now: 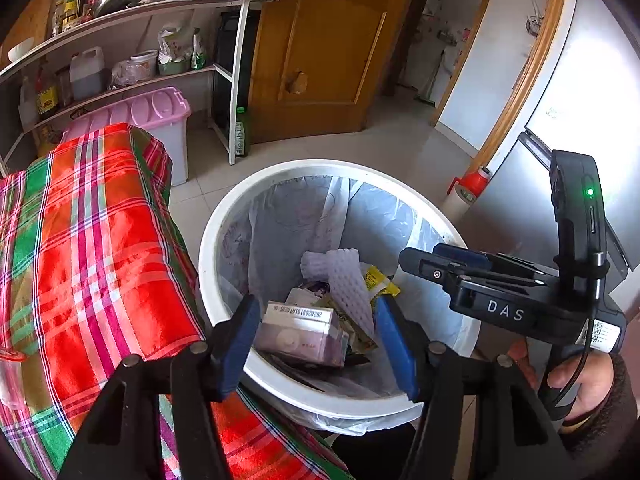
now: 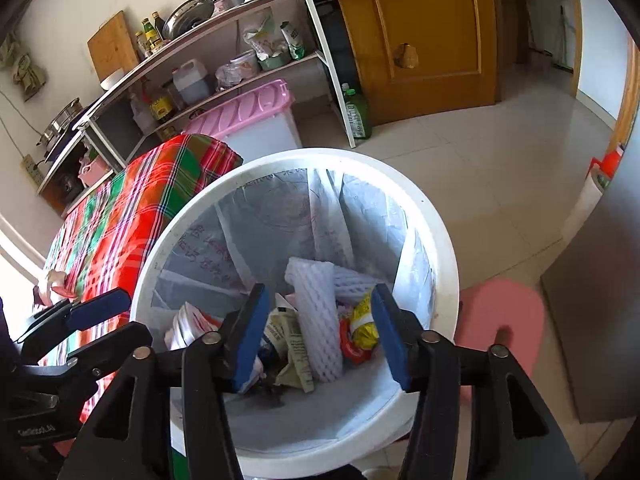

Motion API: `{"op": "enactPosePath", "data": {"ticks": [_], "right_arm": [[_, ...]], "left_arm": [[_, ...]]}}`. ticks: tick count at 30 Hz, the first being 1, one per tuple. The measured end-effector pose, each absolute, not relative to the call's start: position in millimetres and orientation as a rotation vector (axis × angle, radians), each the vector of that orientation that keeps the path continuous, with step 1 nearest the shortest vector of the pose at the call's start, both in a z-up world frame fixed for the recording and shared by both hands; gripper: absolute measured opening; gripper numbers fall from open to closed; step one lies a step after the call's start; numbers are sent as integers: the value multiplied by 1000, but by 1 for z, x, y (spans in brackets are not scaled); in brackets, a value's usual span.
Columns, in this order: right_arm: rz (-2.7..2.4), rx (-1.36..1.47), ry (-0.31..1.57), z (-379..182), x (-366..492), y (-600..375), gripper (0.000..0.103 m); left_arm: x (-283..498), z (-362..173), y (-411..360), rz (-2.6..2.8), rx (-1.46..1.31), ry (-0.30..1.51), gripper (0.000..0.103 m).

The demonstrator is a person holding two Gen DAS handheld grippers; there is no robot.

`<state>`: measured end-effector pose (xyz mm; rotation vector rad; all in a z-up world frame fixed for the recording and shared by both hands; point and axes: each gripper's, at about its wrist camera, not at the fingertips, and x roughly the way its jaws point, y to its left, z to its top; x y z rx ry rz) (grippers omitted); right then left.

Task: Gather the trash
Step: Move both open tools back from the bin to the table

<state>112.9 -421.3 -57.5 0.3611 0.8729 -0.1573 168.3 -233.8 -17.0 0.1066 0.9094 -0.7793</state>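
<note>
At the left edge of both views lies a table under a red, green and white checked cloth (image 1: 92, 248), its corner touching or just beside the rim of the white bin (image 1: 208, 240). The bin stands on the pale tiled floor (image 1: 400, 140), lined with a clear plastic bag (image 1: 280, 216).

The left gripper (image 1: 318, 334) hangs over the bin's near rim, pointing down into it. Its blue pads (image 1: 240, 340) stand apart and grasp nothing. A pale pink carton (image 1: 304, 330) lies in the bin right between them in the view, its long axis running across the gap from pad to pad, but no pad touches it.

Further right in the heap sits a white foam net sleeve (image 2: 316, 320), its long axis running from the far wall of the bin toward the near rim, in line with the right gripper's fingers. Beside it lie a yellow wrapper (image 2: 362, 322) and a red scrap (image 2: 350, 346).

The right gripper (image 2: 320, 336) hovers over the same bin, jaws released and empty, the sleeve straight ahead and below. A hand (image 1: 584, 384) holds its handle at the right of the left wrist view.

The trash thus already sits inside the bin. Judging from this, both drops look done; neither gripper carries anything. No loose trash shows on the cloth or floor, so I cannot tell which hand is nearer the next piece.
</note>
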Motion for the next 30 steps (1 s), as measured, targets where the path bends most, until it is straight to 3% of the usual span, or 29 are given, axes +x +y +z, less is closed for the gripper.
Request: {"op": "enactPosePath", "data": {"ticks": [30], "right_arm": [[15,318,813,-29,113,-324,55]], "left_arm": [[150,15,-74,-461,-26,767,66]]}}
